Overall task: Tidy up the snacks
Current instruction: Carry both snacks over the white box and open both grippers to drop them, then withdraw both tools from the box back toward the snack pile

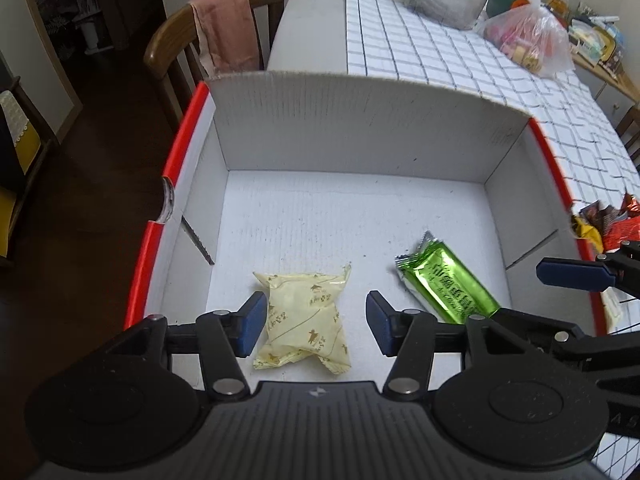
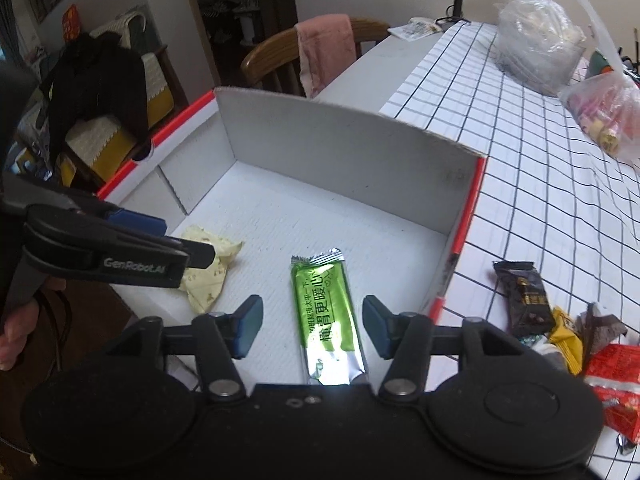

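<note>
both grippers, left gripper (image 1: 316, 322) and right gripper (image 2: 312, 326), are hovering open-jawed over packets in the box (image 1: 360, 108); next, fetching snacks (image 2: 568, 332) from the table.

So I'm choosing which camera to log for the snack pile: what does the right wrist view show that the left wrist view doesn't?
Only the right wrist view shows the dark brown packet clearly, lying on the checked tablecloth outside the box, and the hand holding the left gripper. Only the left wrist view shows the cream packet whole, between open jaws. Both show the white box, the green packet inside it, and the towel-draped chair.
</note>
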